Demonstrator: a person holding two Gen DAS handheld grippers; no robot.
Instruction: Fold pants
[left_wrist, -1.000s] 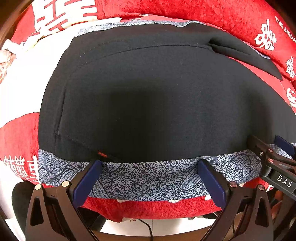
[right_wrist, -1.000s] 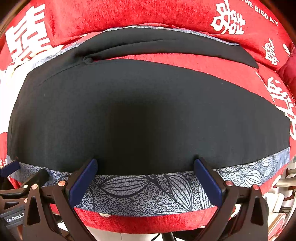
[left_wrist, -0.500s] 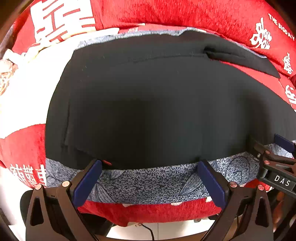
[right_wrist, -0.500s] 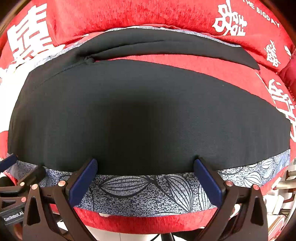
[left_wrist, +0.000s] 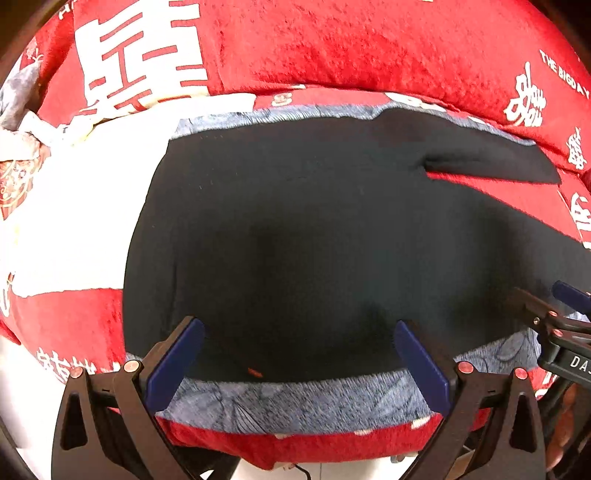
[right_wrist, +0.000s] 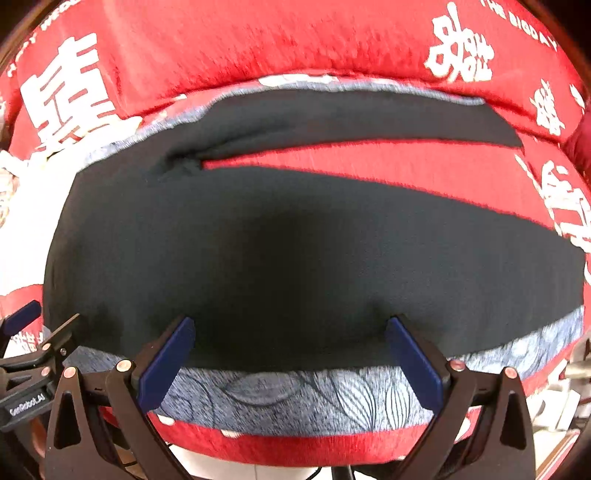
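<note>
Pants (left_wrist: 332, 240), one black smooth pair, laid flat on red plush cover (left_wrist: 332, 44); both tongs, left (left_wrist: 295, 354) and right (right_wrist: 288, 350), held wide, empty.

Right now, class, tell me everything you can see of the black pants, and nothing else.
The black pants are plain, matte, soft-looking cloth, laid flat and unfolded on a grey leaf-print cloth over red bedding. The two legs part at the crotch, with red showing between them: the near leg is broad, the far leg a thin strip. A small orange mark sits at the near hem. Both the left gripper and right gripper hang open at the near edge; whether they touch it is unclear.
</note>
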